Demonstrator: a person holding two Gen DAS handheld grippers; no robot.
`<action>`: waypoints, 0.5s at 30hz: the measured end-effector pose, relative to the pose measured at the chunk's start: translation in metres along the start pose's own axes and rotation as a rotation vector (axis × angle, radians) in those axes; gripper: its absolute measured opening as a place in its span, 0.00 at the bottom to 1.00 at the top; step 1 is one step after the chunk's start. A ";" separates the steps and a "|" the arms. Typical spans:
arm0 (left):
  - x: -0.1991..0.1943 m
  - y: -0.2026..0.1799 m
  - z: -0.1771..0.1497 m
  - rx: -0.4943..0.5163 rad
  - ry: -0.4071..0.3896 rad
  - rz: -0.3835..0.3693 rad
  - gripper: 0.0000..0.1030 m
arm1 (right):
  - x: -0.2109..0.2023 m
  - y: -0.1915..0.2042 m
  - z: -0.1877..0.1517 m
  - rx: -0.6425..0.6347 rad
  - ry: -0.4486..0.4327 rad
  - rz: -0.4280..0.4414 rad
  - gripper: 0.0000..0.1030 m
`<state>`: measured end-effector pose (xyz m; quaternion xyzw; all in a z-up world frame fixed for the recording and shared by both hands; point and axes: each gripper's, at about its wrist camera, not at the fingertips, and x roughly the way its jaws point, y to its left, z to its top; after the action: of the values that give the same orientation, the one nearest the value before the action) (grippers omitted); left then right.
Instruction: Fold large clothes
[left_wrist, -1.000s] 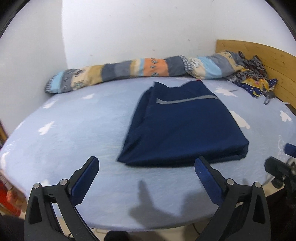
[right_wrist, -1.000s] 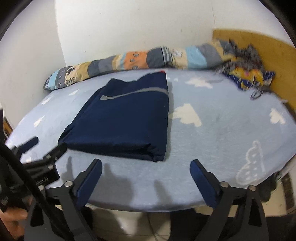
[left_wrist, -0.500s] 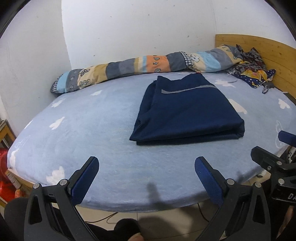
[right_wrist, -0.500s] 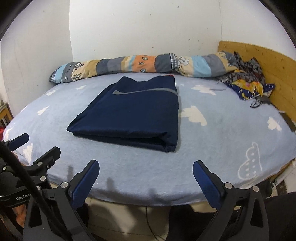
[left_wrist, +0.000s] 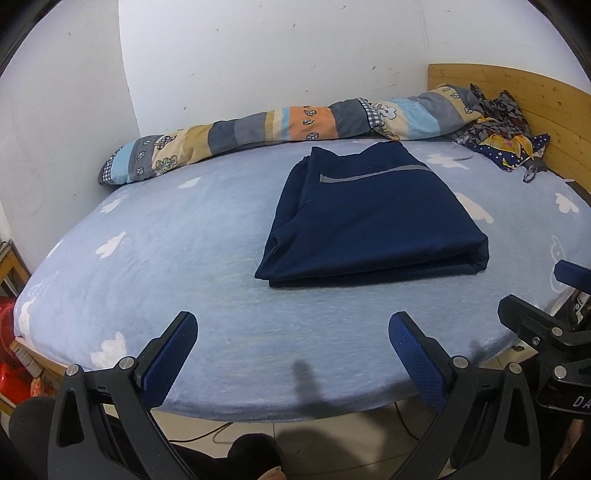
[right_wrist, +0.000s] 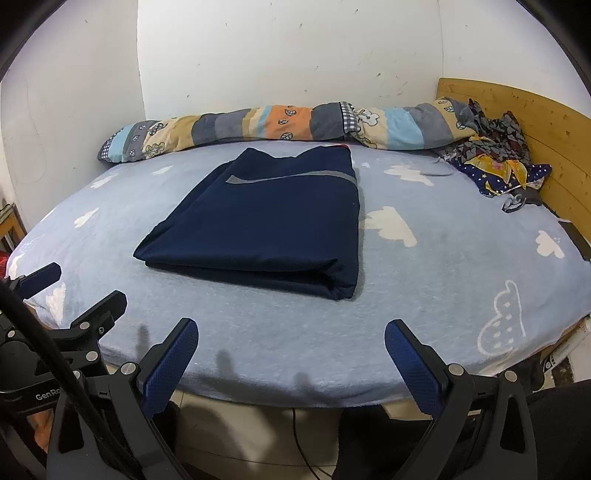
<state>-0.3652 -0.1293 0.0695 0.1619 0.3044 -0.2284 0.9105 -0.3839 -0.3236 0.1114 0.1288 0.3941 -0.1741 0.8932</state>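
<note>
Folded garment (left_wrist: 369, 218) mid-bed (left_wrist: 166, 258), rolled quilt (left_wrist: 295, 122) behind it, crumpled clothes (left_wrist: 502, 140) far right by headboard (left_wrist: 554, 122)

**Lighting's even, fisheye warp is heavy**

Both views are bright and pretty evenly lit, no hard glare anywhere. Light seems to come from above and behind the cameras: soft finger-shaped shadows (left_wrist: 303, 384) fall on the near edge of the bed sheet (left_wrist: 155, 258), and more show in the right wrist view. The white wall (right_wrist: 277, 51) is clean but slightly grey on the left. Focus is sharp from near to far, no motion blur. Strong barrel distortion bends the bed into a dome, and the corners go black.
</note>
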 end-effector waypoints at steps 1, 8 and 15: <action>0.001 0.000 0.001 -0.001 0.001 -0.002 1.00 | 0.000 0.000 0.000 -0.001 0.000 0.005 1.00; 0.001 0.001 0.000 -0.012 0.006 -0.008 1.00 | 0.003 0.001 0.000 -0.002 -0.004 0.010 1.00; 0.003 0.001 -0.001 -0.006 0.015 -0.009 1.00 | 0.003 0.004 -0.002 -0.001 -0.004 0.008 1.00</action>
<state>-0.3635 -0.1293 0.0675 0.1595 0.3125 -0.2306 0.9076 -0.3823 -0.3200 0.1081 0.1297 0.3919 -0.1707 0.8947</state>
